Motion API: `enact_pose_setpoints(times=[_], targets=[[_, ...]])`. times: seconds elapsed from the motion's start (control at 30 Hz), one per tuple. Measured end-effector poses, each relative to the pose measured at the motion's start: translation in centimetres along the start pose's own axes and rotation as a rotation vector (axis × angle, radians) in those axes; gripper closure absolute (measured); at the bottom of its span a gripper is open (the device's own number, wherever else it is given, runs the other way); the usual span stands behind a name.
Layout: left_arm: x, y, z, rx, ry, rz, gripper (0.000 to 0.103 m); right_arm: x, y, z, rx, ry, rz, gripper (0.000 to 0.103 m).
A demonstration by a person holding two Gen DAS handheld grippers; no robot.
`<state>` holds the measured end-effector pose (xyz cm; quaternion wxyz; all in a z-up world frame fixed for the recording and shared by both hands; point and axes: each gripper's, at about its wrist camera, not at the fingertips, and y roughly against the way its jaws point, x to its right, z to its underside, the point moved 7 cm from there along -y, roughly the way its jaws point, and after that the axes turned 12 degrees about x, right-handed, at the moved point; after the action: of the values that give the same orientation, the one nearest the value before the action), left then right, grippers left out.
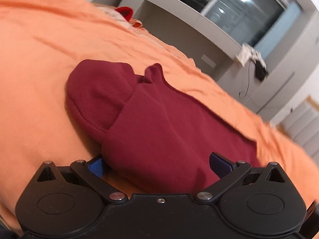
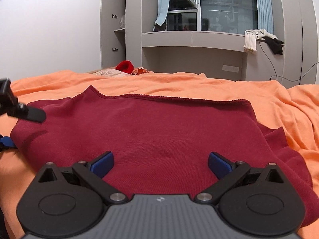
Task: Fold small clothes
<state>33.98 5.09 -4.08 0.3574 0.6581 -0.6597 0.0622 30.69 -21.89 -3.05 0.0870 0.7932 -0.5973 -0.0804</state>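
Observation:
A dark red garment (image 2: 151, 131) lies spread on the orange bed sheet (image 2: 179, 83). In the left wrist view the garment (image 1: 155, 123) is bunched, with a rolled sleeve (image 1: 99, 95) at its left. My left gripper (image 1: 157, 164) is open, its blue pads straddling the near edge of the garment. My right gripper (image 2: 160, 164) is open just above the garment's near part, holding nothing. The left gripper's body (image 2: 18, 107) shows at the left edge of the right wrist view.
A bright red cloth (image 2: 124, 66) and a pale pillow (image 2: 107, 72) lie at the bed's far side. A grey window ledge (image 2: 191, 37) carries white (image 2: 251, 39) and black clothes (image 2: 276, 43). A grey cupboard (image 2: 113, 23) stands at the back left.

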Motion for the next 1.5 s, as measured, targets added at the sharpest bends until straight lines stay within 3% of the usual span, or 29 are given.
enact_pose_setpoints(times=[0.1,0.2,0.47,0.7,0.8,0.97,1.07,1.13,1.3,1.5], targets=[[-0.6,0.0,-0.2,0.014,0.048,0.007,0.001,-0.2,0.2,-0.7,0.007,-0.007,0.009,0.0],[-0.6,0.0,-0.1,0.022,0.045,0.002,0.001,-0.4,0.3,-0.8,0.013,-0.053,-0.016,0.0],[-0.6,0.3,0.2,0.038,0.036,-0.011,0.001,-0.7,0.2,0.1,0.032,-0.026,-0.005,0.0],[-1.3,1.0,-0.4,0.086,0.098,-0.019,0.01,-0.9,0.2,0.2,0.035,-0.004,0.015,0.0],[-1.8,1.1,-0.8,0.103,0.138,-0.029,0.018,-1.1,0.3,0.2,0.041,0.02,0.031,0.0],[-2.3,1.0,-1.1,0.117,0.122,-0.065,0.034,-1.2,0.3,0.3,0.043,0.028,0.035,0.0],[-2.4,0.9,-1.4,0.133,0.125,-0.065,0.053,-1.3,0.2,0.3,0.043,0.026,0.034,0.0],[-2.2,0.9,-1.7,0.151,0.149,-0.04,0.074,-1.2,0.2,0.3,0.041,0.024,0.035,0.0],[0.3,0.5,-2.9,0.189,0.042,0.009,0.079,-0.8,0.1,0.2,0.027,0.007,0.025,0.0],[5.7,0.1,-4.4,0.221,-0.155,0.129,0.08,0.7,1.2,-1.1,0.033,-0.051,-0.01,0.0]])
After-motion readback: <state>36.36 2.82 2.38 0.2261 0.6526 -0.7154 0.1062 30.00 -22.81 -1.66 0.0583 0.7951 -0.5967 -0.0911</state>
